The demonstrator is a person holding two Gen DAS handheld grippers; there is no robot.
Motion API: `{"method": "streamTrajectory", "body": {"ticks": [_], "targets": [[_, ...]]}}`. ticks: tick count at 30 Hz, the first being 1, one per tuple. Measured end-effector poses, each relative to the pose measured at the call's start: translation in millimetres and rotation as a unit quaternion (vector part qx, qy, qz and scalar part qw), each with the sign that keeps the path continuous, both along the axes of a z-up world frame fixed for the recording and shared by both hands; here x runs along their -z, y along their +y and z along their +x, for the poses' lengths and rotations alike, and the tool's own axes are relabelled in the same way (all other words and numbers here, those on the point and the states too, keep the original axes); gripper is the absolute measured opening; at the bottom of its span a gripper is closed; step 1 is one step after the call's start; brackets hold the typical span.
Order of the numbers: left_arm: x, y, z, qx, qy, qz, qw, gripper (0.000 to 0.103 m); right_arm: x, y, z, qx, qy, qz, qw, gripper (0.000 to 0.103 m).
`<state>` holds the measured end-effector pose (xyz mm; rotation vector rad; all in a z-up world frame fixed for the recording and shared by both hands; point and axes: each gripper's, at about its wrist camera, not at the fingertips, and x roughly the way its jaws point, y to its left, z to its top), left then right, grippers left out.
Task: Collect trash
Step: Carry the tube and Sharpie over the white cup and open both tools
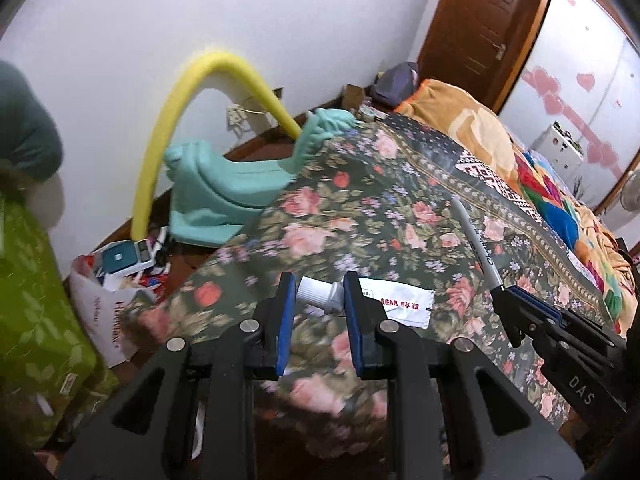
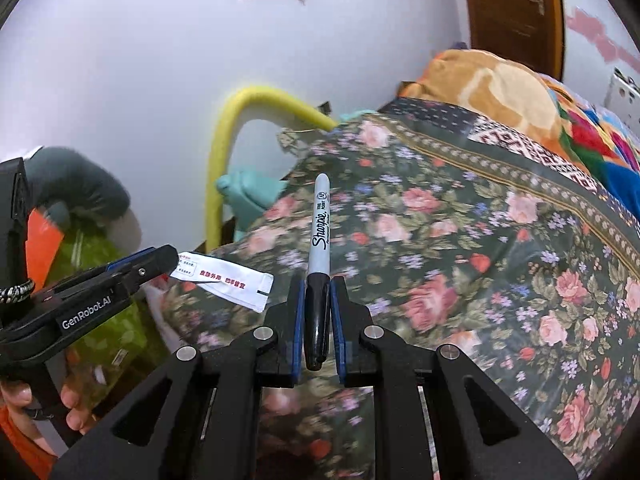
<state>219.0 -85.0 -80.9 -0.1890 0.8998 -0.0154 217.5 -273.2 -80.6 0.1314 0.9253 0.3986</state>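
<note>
Left claw (image 1: 316, 304): I have it pinching a white tube (image 1: 384, 306) by its capped neck, above the flowered bedspread (image 1: 360, 208).
Right claw (image 2: 317, 304): pressed on a marker (image 2: 320, 240), black cap between my pads, barrel pointing away over the bed.
Beside the bed: yellow hose (image 1: 168, 112), teal plastic seat (image 1: 224, 192).

The left tongs (image 1: 318, 292) are closed on a white tube (image 1: 320, 298), level and pointing forward; the right tongs (image 2: 318, 296) beside them clamp a marker (image 2: 319, 248) upright between both pads
</note>
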Motion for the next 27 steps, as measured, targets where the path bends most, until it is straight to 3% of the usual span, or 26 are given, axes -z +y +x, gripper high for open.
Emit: {"method": "streamTrajectory", "body": {"ticks": [15,27], "targets": [[-2,112,-106,-0.096,-0.003,0.010,0.9953,0.023,-12,109,-65,-0.109,-0.014,-0.005,0.994,0.012],[41,201,-190,-0.190,0.032,-0.012,0.9811,0.023,8,203,-117,-0.205,0.006,-0.030,0.978,0.012]]}}
